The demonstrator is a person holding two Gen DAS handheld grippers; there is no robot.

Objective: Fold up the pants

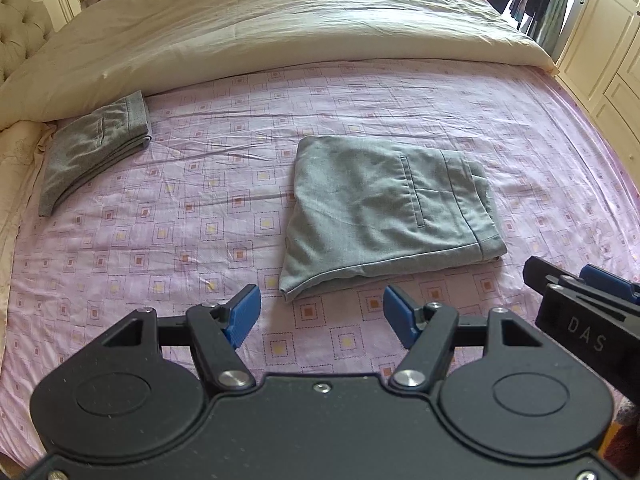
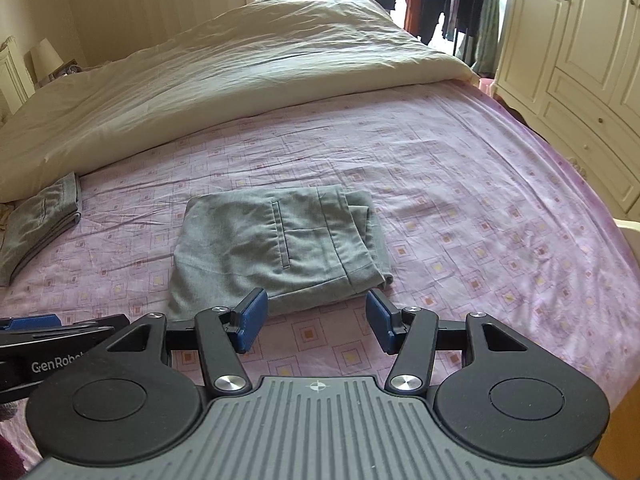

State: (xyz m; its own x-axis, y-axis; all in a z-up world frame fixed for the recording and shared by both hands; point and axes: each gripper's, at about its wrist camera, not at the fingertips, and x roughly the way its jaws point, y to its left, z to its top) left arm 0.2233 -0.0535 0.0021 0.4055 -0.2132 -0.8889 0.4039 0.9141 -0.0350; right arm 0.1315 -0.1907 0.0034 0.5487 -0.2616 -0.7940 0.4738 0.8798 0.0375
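A pair of light grey pants lies folded into a compact rectangle on the pink patterned bed sheet; it also shows in the right wrist view, back pocket up. My left gripper is open and empty, just in front of the folded pants. My right gripper is open and empty, at the near edge of the pants. Each gripper shows at the edge of the other's view.
A second folded pair of darker grey pants lies at the left near the pillow, also in the right wrist view. A cream duvet covers the far half of the bed. A wardrobe and hanging clothes stand at the right.
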